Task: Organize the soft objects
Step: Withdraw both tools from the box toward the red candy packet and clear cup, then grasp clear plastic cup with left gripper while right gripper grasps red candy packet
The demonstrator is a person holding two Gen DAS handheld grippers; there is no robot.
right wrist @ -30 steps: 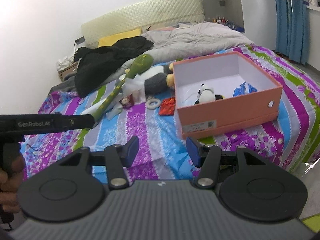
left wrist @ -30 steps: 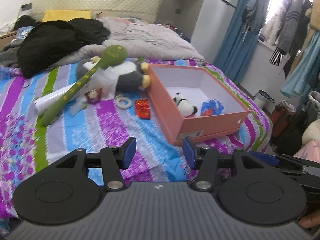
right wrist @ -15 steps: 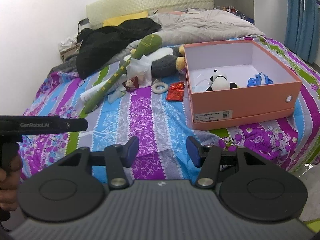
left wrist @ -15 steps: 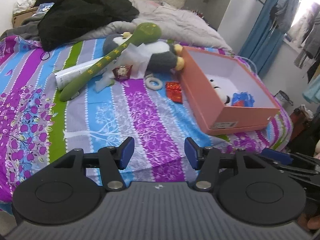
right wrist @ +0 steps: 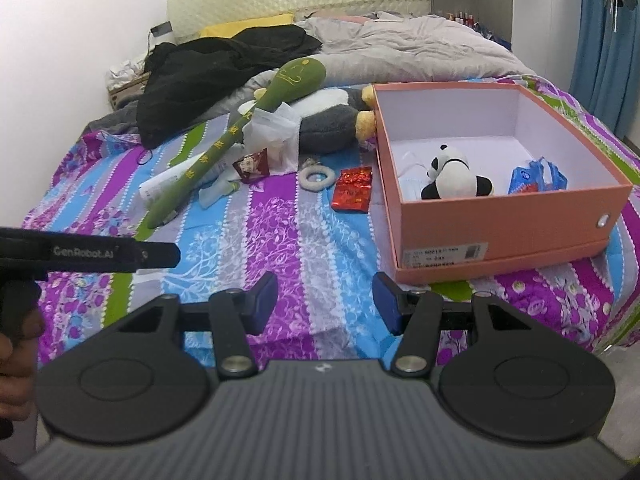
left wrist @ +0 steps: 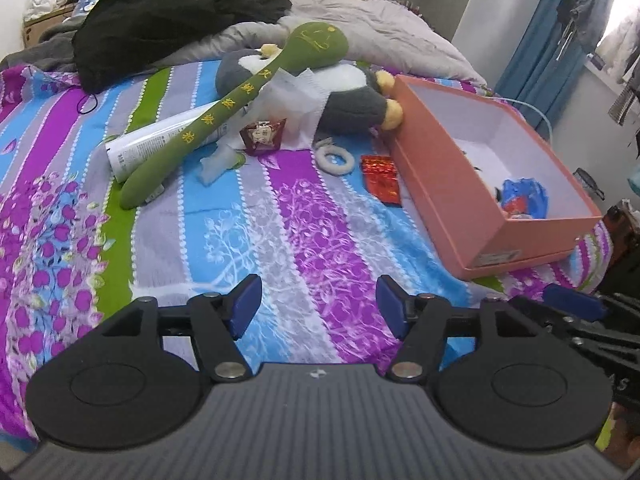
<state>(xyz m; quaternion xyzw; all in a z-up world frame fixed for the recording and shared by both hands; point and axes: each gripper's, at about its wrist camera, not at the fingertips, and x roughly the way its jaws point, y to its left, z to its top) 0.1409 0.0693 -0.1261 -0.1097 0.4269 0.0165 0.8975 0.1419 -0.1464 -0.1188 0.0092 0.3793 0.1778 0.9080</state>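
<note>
An orange box (left wrist: 440,184) (right wrist: 500,224) lies open on the striped bedspread, with a panda plush (right wrist: 452,176) and a blue packet (right wrist: 536,178) inside. Left of it lie a grey and white plush (left wrist: 352,96) (right wrist: 328,120) and a long green plush (left wrist: 224,120) (right wrist: 224,140) leaning across it. My left gripper (left wrist: 318,300) hovers over the bedspread short of them, its jaws opening with nothing between them. My right gripper (right wrist: 326,300) stands open and empty near the box's front corner.
Between the plushes and the box lie a white ring (left wrist: 335,158), a red foil packet (left wrist: 382,178), a small red snack pack (left wrist: 262,136) and a white tube (left wrist: 152,144). Black clothing (left wrist: 168,16) and a grey duvet (left wrist: 380,36) are heaped behind. Blue curtains hang at the right.
Both grippers have come forward and lower over the bed, so the toys and the box look nearer. The left jaws stand wider than before. The right jaws are unchanged.
</note>
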